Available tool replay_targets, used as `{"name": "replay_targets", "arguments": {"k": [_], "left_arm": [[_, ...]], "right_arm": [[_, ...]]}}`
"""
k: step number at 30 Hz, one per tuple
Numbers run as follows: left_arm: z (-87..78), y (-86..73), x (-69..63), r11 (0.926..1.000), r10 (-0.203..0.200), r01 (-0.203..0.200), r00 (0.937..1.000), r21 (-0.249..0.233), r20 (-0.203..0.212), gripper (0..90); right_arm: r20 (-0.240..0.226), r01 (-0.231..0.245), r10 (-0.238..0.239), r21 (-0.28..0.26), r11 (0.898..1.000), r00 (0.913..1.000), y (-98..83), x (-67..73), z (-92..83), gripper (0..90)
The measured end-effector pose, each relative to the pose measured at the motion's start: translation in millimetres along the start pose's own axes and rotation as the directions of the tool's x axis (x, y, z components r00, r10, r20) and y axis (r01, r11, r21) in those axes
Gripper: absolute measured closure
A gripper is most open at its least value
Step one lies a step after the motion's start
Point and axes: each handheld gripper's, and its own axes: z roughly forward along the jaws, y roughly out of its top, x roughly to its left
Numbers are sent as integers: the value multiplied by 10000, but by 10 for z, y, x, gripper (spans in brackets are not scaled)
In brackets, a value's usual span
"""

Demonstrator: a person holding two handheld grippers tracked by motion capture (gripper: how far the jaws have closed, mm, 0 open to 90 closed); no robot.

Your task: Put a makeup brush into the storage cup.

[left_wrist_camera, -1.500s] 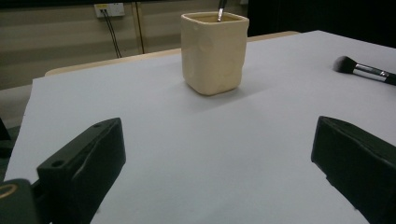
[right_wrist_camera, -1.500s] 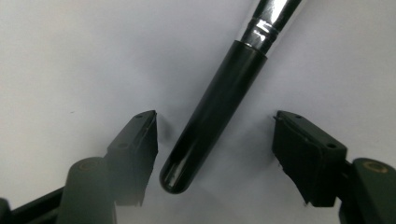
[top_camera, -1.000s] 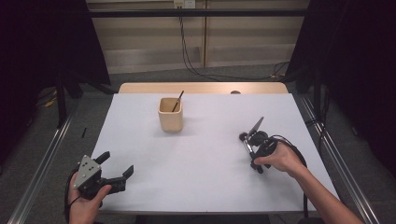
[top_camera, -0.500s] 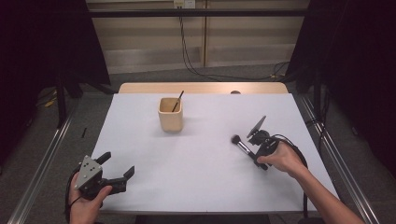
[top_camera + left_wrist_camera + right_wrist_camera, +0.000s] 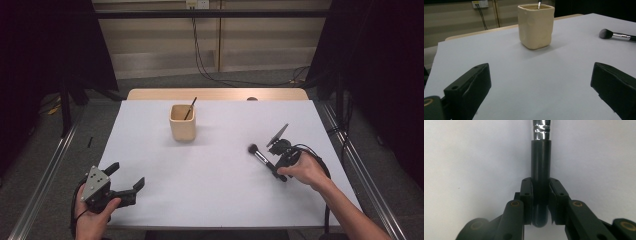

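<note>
A black-handled makeup brush [image 5: 261, 156] lies low over the white table sheet [image 5: 215, 185] at the right, its dark fluffy head toward the cup. My right gripper [image 5: 274, 165] is shut on its handle. In the right gripper view both pads [image 5: 527, 195] press the black handle [image 5: 541, 162], with the silver ferrule beyond. My left gripper [image 5: 126, 176] rests at the near left corner, jaws wide apart and holding nothing. From the left gripper [image 5: 541, 85] I see the cream cup [image 5: 536, 25] ahead and the brush [image 5: 614, 35] at far right.
The cream cup [image 5: 182, 122] stands at the back middle of the sheet with a thin dark stick [image 5: 190, 107] leaning in it. A wooden table edge [image 5: 220, 94] runs behind it. Metal rails [image 5: 45, 175] flank the table on both sides.
The right jaws have shut on the brush handle, and the brush head now sticks out to the left of that gripper. The left gripper has kept still.
</note>
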Motion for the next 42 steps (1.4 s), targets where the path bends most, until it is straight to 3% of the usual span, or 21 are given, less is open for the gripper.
{"name": "replay_targets", "arguments": {"k": [11, 20, 24, 29, 30, 32, 33, 35, 37, 40, 42], "left_arm": [[-18, 5, -15, 10000, -56, 56, 10000, -64, 66, 29], [-14, 5, 7, 10000, -52, 52, 10000, -14, 82, 30], [-16, 5, 7, 9999, -109, 109, 9999, -44, 42, 31], [-20, 5, 13, 9998, -150, 149, 9999, -88, -7, 31], [-21, 5, 14, 9998, -150, 150, 9999, -88, -7, 31], [-19, 6, 11, 9998, -149, 149, 9999, -95, -15, 31], [-20, 7, 13, 9999, -99, 99, 10000, -62, -6, 31], [-17, 8, 14, 10000, -86, 86, 9999, -45, 62, 31], [-16, 8, 13, 10000, -75, 75, 10000, -45, 39, 31], [-14, 7, 13, 10000, -82, 82, 10000, -56, 26, 31], [-16, 10, 17, 9999, -88, 88, 10000, -96, 18, 31]], "right_arm": [[-154, -324, 309, -1162, 9927, 9994, -91, -55, -106, 754], [-753, -554, 381, -2434, 9684, 9964, -181, -51, -135, 754], [-867, -1033, 802, -3092, 9454, 9930, -215, -87, -134, 754], [-997, -1179, 857, -3869, 9145, 9913, -269, -114, -111, 754], [-1017, -1201, 868, -3912, 9124, 9910, -277, -113, -109, 754], [-1048, -1169, 790, -4318, 8944, 9914, -303, -100, -100, 754], [-1055, -1179, 792, -4392, 8906, 9913, -308, -96, -99, 754], [-975, -1039, 649, -4765, 8730, 9931, -324, -78, -93, 754], [-605, -687, 440, -5092, 8579, 9972, -336, -35, -94, 754], [-689, -593, 256, -5486, 8340, 9973, -353, -8, -94, 754], [-717, -577, 192, -5879, 8069, 9972, -367, -5, -90, 754]]}}
